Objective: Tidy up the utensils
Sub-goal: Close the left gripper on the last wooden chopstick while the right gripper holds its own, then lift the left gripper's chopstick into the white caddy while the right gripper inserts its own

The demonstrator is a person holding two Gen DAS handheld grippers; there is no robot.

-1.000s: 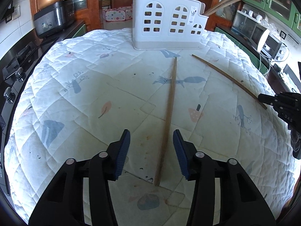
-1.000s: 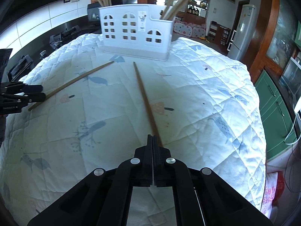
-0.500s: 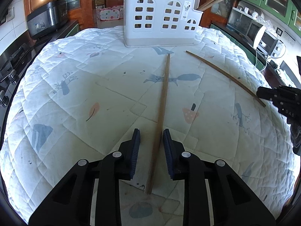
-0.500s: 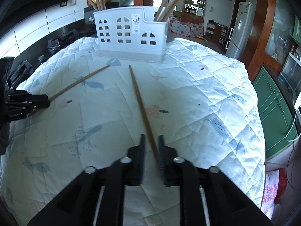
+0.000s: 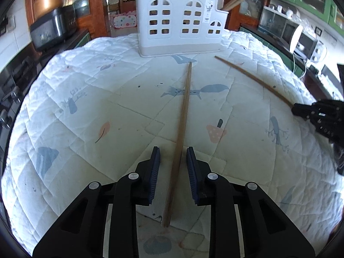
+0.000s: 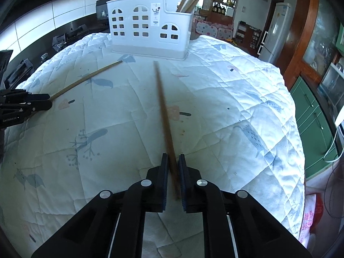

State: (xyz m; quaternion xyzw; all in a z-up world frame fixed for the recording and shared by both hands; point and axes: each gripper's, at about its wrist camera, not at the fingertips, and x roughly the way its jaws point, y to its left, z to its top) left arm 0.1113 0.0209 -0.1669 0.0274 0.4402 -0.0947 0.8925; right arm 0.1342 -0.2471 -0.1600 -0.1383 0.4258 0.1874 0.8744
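the left gripper (image 5: 173,150) points down at the quilted cover (image 5: 86,107) with its fingers a little apart, straddling the near end of the first chopstick (image 5: 183,111) – there is a gap on each side, so the pads are not pinching it, and it lies flat on the cover, its far tip just short of the white holder (image 5: 180,21). that holder stands at the far edge and already has several chopsticks upright in it. to the right, the second chopstick (image 6: 164,111) lies at an angle to the first, its far tip also near the holder, and the right gripper (image 6: 173,161) has its fingers pressed in on the near end, pinching it. the step in hand looks like the pick-up of both sticks – the right grip seems made, the left not. next, the left fingers likely need to close fully on their stick, then both can lift, tip the sticks upright and drop them into the holder.
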